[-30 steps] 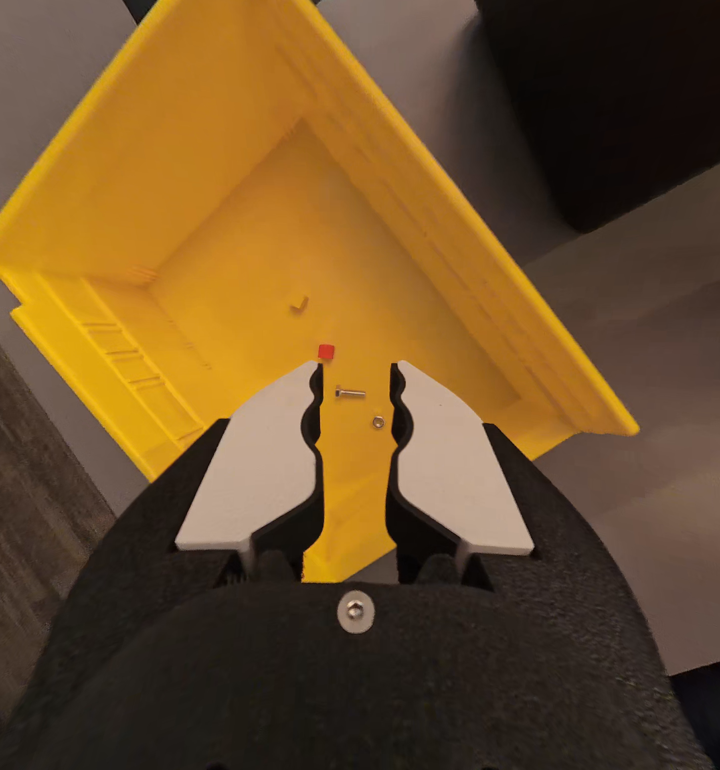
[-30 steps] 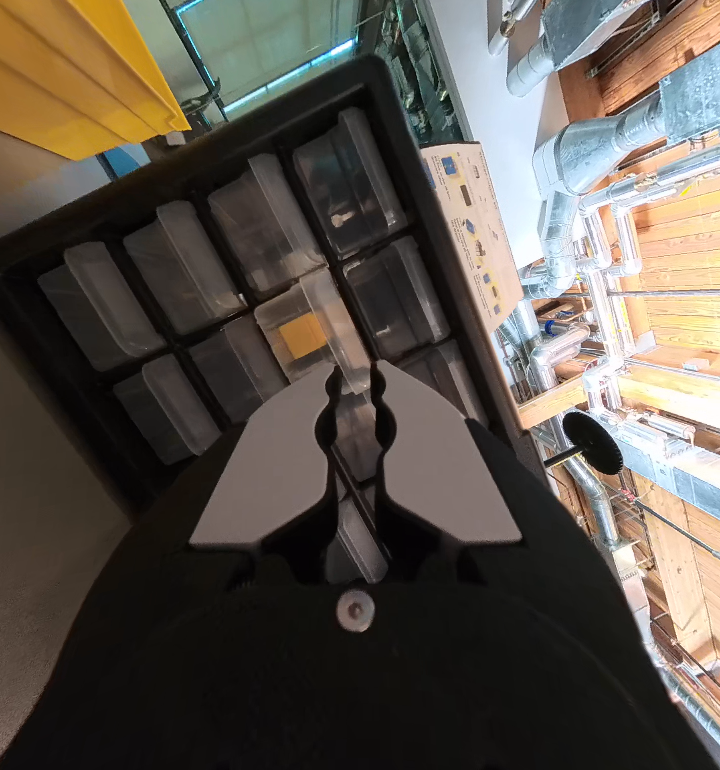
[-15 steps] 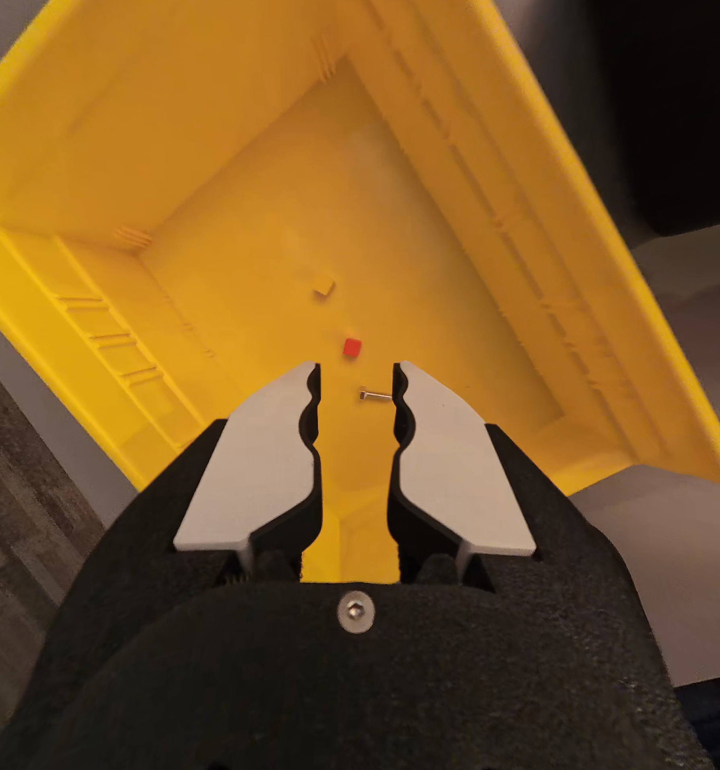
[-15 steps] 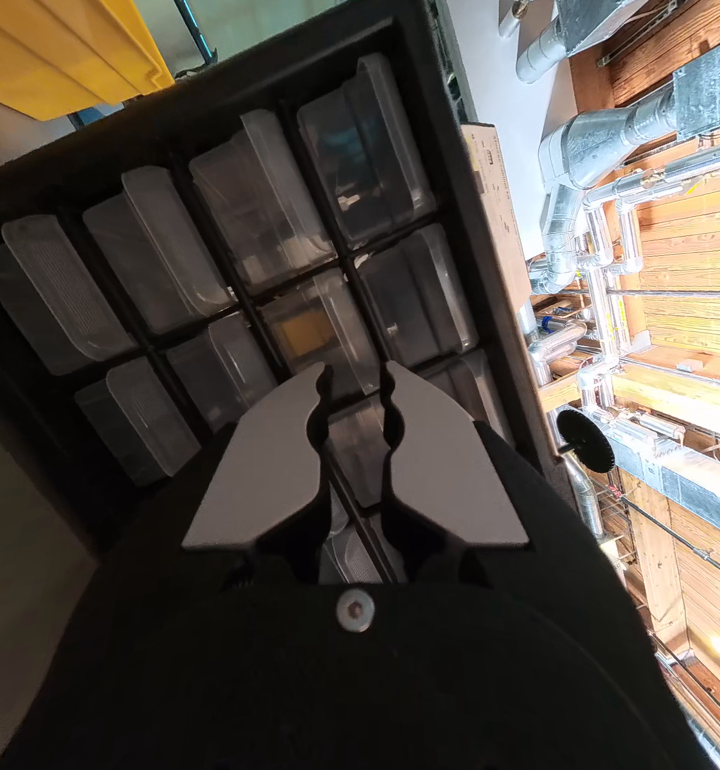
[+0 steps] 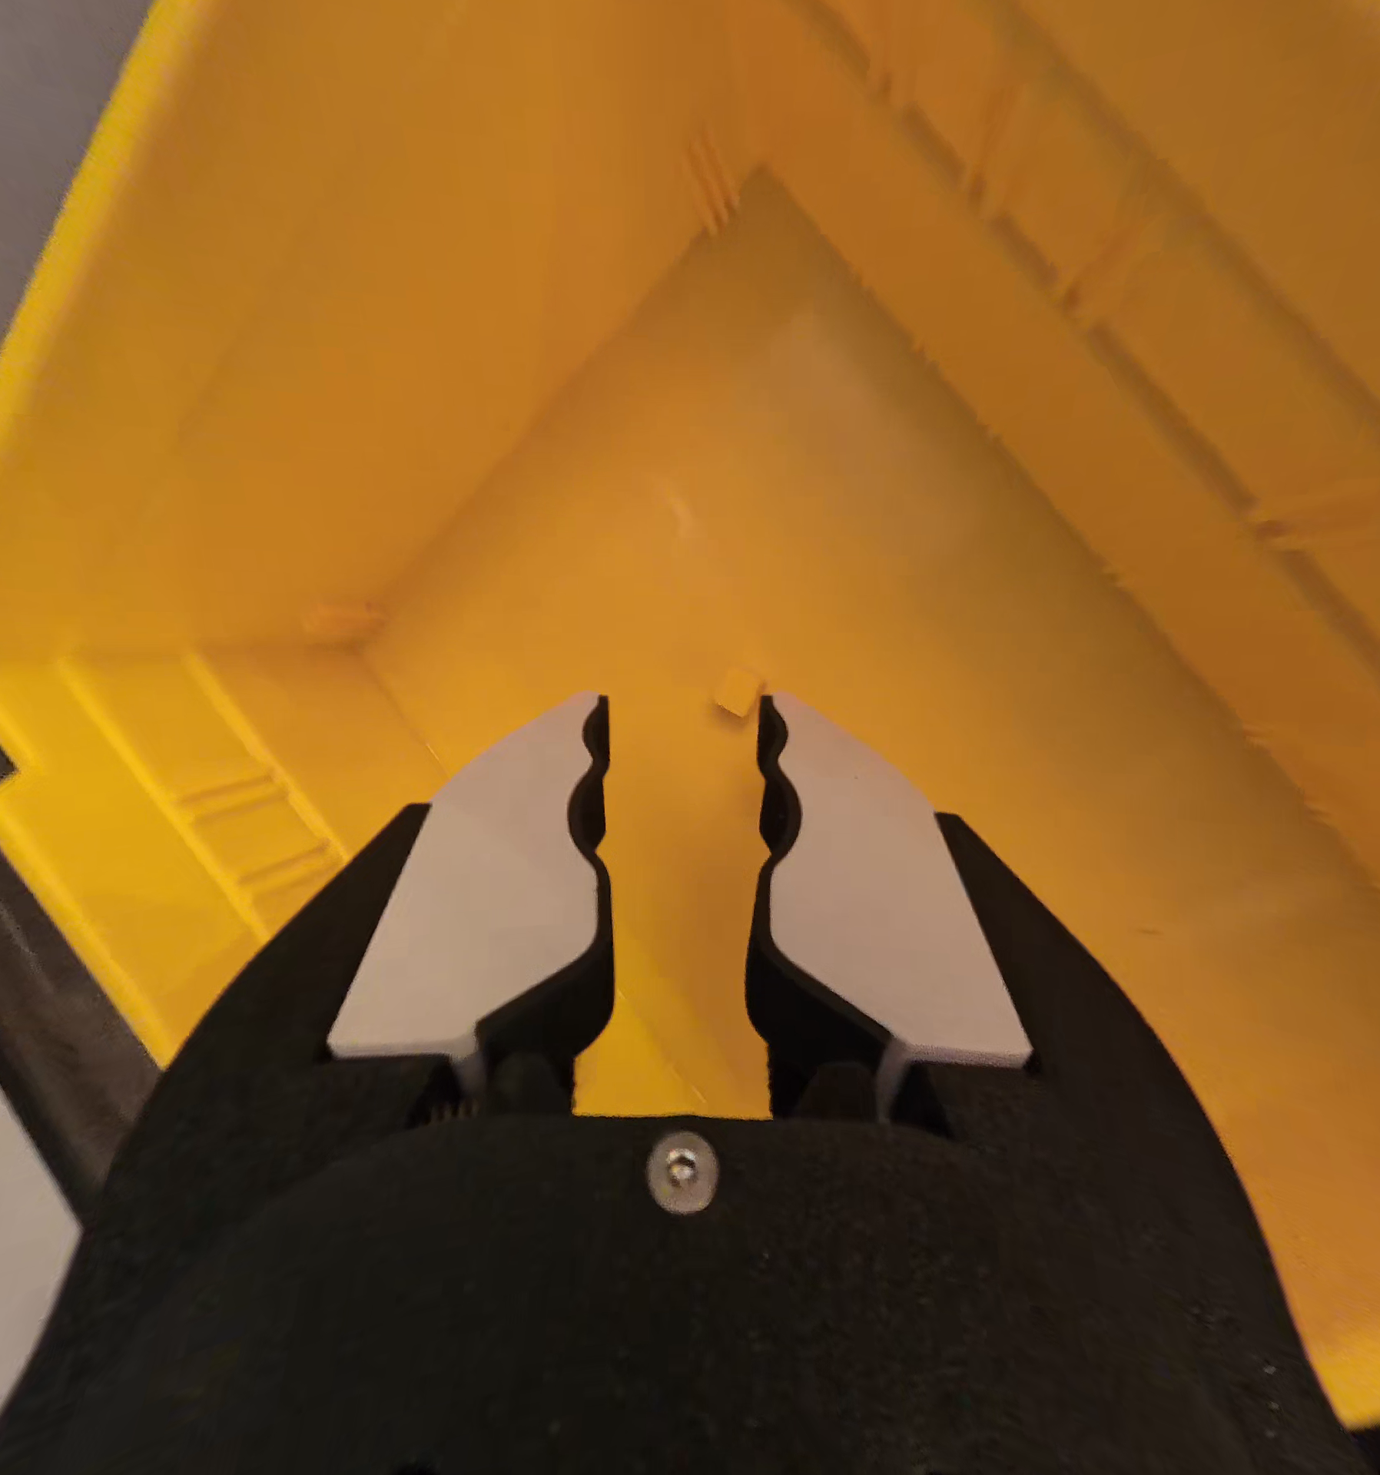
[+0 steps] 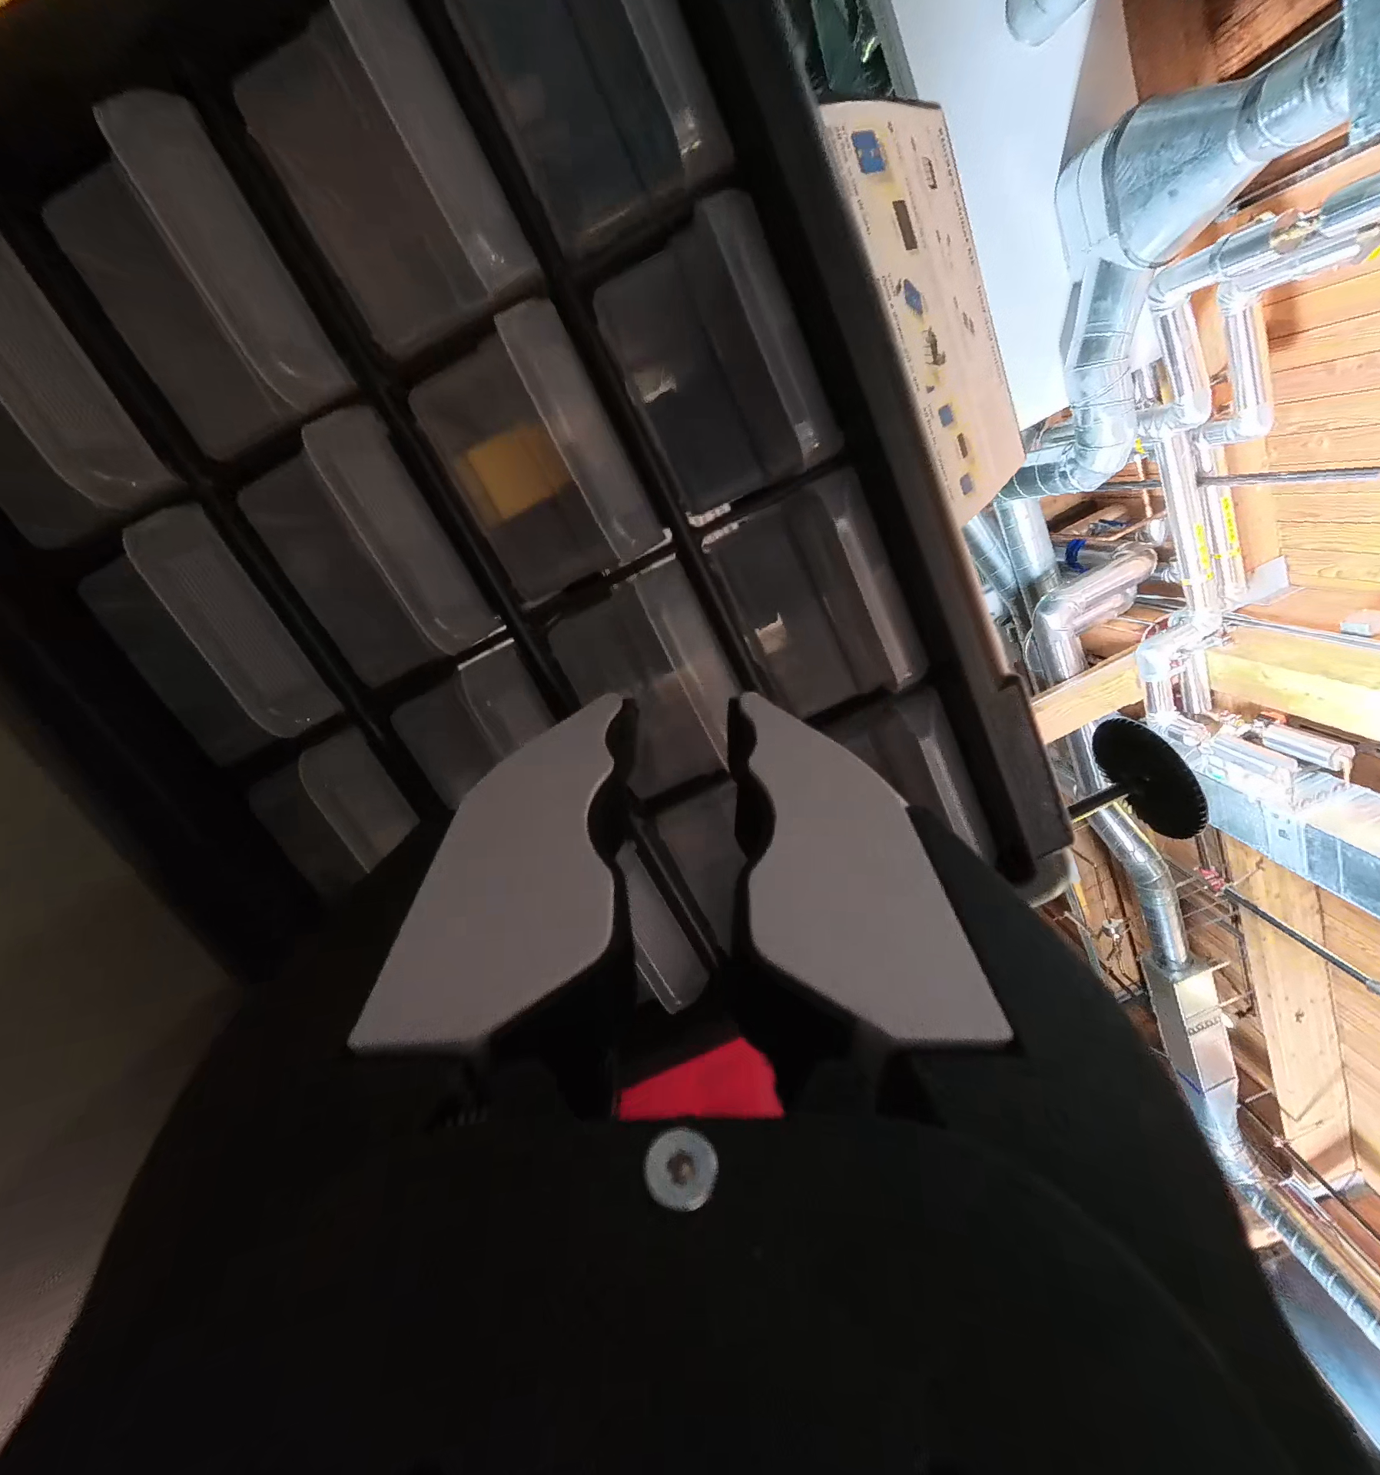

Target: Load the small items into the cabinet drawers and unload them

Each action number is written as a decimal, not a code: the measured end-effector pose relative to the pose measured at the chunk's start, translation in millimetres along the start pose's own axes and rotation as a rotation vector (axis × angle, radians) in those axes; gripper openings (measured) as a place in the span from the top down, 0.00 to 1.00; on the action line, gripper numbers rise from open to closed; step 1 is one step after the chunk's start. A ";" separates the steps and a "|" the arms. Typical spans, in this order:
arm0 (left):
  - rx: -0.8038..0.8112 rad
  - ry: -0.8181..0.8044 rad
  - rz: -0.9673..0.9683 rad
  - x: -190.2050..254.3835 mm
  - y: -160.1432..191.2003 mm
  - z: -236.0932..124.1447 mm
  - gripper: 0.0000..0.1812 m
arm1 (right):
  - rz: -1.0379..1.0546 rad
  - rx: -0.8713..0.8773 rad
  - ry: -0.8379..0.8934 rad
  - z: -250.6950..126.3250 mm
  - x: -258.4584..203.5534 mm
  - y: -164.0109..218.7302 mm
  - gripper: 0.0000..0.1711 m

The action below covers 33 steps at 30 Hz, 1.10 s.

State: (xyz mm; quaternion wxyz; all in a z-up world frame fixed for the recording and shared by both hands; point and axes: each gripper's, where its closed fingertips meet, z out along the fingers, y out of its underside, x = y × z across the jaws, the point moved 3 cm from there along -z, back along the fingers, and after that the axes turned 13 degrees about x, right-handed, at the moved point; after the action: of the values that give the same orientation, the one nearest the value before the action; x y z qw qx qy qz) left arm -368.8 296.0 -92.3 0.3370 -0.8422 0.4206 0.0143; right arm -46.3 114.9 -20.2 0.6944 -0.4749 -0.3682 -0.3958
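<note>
The left gripper [image 5: 683, 702], jaws apart and empty, has dipped deeper into the yellow bin [image 5: 272, 359], now nearly touching the small yellow block [image 5: 736, 693]; pickup looks imminent.

Warm dim blur over the yellow bin [image 5: 351, 359] (edges smeared), daylit pipework, shadowed cabinet [image 6: 759, 120].

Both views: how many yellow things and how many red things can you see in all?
Yellow: 3 (bin, small block on its floor, item inside a clear drawer)
Red: 1 (red piece low between the fingers of the right claw)
Total: 4
</note>
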 end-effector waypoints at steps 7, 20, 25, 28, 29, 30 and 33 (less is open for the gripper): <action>0.009 0.018 0.060 -4.1 12.8 12.1 0.81 | -0.059 0.012 0.034 4.2 1.9 3.0 0.87; 0.024 0.085 0.100 7.9 13.3 27.0 1.00 | -0.119 0.014 0.072 8.9 3.8 0.0 0.94; 0.082 0.130 0.110 14.2 0.0 8.5 1.00 | -0.120 0.030 0.068 -8.5 5.9 -9.0 0.94; 0.159 0.143 0.126 16.8 -18.0 -21.8 1.00 | -0.146 0.042 0.071 -19.8 5.3 -17.3 0.95; 0.197 0.152 0.136 19.3 -25.7 -34.2 1.00 | -0.150 0.049 0.073 -24.1 5.6 -20.3 0.95; 0.243 0.163 0.150 22.8 -33.8 -47.3 1.00 | -0.152 0.056 0.073 -28.4 6.1 -23.1 0.95; 0.361 0.216 0.209 38.8 -52.2 -84.7 1.00 | -0.151 0.069 0.074 -39.6 7.4 -29.3 0.95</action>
State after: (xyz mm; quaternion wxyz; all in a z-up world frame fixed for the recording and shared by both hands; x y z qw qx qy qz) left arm -328.2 241.7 -9.8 0.4318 -0.7169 0.5348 -0.1163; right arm -64.2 68.9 -13.8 0.6916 -0.4068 -0.3903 -0.4514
